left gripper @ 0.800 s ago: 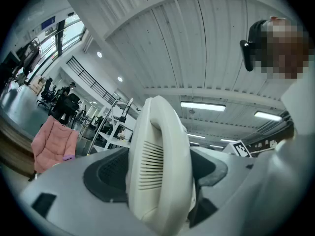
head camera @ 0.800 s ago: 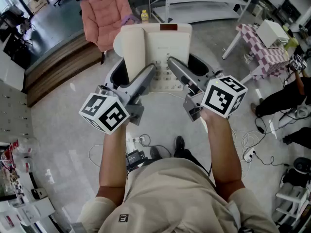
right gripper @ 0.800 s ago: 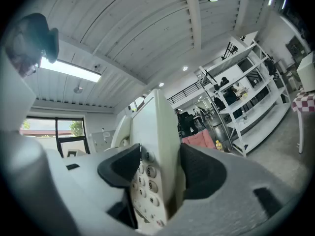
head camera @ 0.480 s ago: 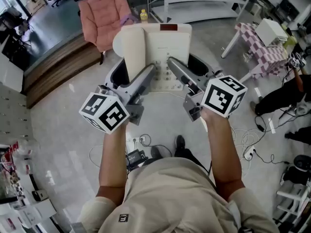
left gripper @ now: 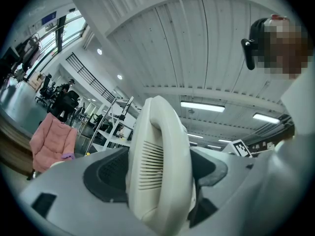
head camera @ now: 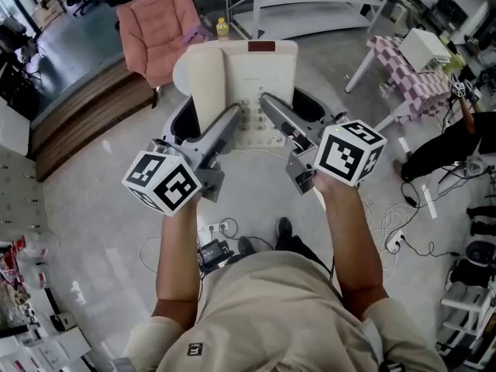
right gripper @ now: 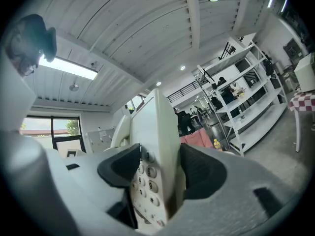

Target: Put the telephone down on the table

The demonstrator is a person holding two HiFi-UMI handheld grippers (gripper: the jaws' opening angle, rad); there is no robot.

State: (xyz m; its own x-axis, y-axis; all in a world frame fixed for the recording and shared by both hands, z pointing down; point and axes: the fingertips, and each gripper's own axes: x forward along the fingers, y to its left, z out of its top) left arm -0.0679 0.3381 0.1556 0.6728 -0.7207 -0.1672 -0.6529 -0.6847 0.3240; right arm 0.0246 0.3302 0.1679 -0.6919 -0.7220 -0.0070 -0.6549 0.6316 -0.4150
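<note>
The telephone [head camera: 260,72] has barely shifted since earlier (slightly up-frame), held aloft over open floor [head camera: 101,200], pink chair [head camera: 151,29] beyond its far edge. The left gripper [head camera: 208,116] clenches the handset [head camera: 205,72], and the right gripper [head camera: 291,107] clenches the keypad side.

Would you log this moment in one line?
left gripper: shut on telephone | right gripper: shut on telephone | telephone: aloft, not yet down

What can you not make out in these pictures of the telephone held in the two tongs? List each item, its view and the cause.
1. Table for the telephone: in no view; head view shows only floor below.
2. Keypad: head view, mostly covered by left tongs and right tongs; right gripper view shows only some keys.
3. Yellow bottle label: head view, too small.
</note>
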